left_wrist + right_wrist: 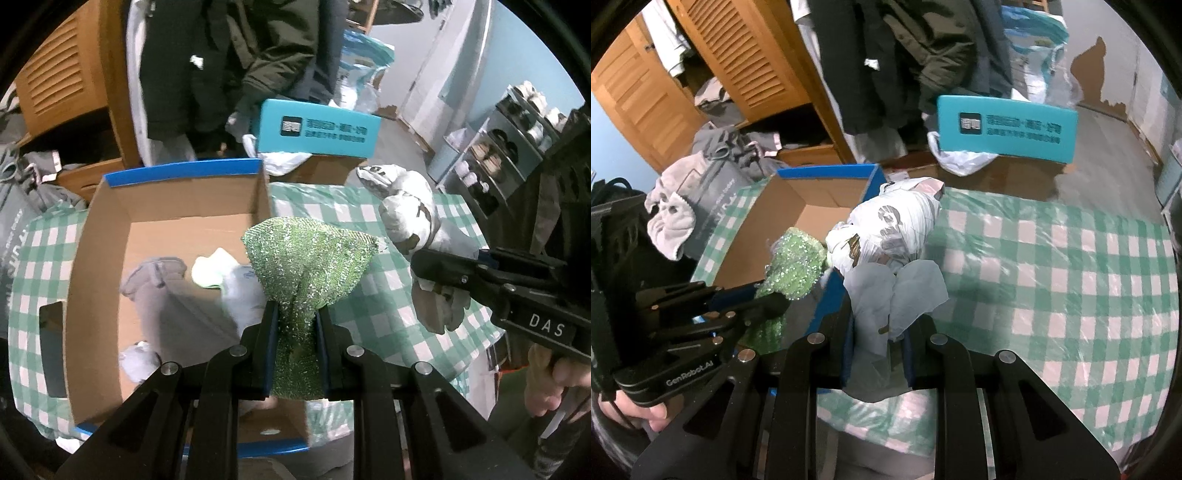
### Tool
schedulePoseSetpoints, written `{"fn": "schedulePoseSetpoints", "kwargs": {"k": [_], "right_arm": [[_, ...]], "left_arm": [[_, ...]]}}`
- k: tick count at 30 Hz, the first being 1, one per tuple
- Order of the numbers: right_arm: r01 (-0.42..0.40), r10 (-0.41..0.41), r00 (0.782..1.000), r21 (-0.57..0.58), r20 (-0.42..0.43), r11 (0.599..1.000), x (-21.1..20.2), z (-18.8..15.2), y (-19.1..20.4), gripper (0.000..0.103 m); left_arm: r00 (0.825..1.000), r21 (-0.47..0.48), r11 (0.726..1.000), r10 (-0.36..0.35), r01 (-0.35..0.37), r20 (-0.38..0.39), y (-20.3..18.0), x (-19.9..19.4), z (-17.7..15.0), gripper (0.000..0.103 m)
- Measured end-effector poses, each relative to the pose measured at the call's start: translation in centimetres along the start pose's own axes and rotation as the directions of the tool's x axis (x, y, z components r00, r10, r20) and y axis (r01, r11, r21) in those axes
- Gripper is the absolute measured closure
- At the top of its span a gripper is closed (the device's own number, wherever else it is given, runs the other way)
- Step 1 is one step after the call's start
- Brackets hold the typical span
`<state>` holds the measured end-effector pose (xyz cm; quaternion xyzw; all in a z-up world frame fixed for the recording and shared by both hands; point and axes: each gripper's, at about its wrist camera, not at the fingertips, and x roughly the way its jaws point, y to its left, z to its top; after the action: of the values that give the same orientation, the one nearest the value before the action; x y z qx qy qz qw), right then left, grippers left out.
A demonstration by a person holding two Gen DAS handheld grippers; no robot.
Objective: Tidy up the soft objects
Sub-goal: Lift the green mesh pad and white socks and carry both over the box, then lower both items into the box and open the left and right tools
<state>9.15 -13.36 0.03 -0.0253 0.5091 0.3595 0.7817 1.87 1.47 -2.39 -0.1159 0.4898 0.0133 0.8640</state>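
Note:
My left gripper (296, 314) is shut on a sparkly green cloth (310, 258) and holds it above the right wall of an open cardboard box (99, 258). The box holds a grey garment (155, 291) and white soft items (236, 284). My right gripper (877, 325) is shut on a white crumpled plastic bag bundle (890, 236), held above the green-checked tablecloth (1052, 277) just right of the box (798, 206). In the right wrist view the left gripper (764, 295) with the green cloth (794, 262) is at left. In the left wrist view the right gripper (436, 269) and bag (410, 206) are at right.
A teal box (317, 127) stands behind the table on another carton. Dark coats (229, 55) hang at the back beside a wooden louvred cabinet (746, 62). Grey clothes (672, 210) pile at the left. A shoe rack (509, 140) stands at the right.

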Motion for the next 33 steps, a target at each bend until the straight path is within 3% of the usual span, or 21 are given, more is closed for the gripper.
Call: {"fn": "schedulePoseSetpoints", "kwargs": {"k": [20, 33], "right_arm": [[-0.055, 0.051, 0.997, -0.079, -0.052, 0.995, 4.6, 3.3, 6.7, 0.084], [-0.062, 0.051, 0.992, -0.094, -0.113, 0.994, 8.6, 4.7, 9.1, 0.084]], "left_arm": [[0.997, -0.124, 0.990, 0.070, -0.067, 0.023, 7.6, -1.1, -0.4, 0.084], [0.995, -0.218, 0.970, 0.102, -0.104, -0.023, 12.1, 0.6, -0.8, 0.084]]}}
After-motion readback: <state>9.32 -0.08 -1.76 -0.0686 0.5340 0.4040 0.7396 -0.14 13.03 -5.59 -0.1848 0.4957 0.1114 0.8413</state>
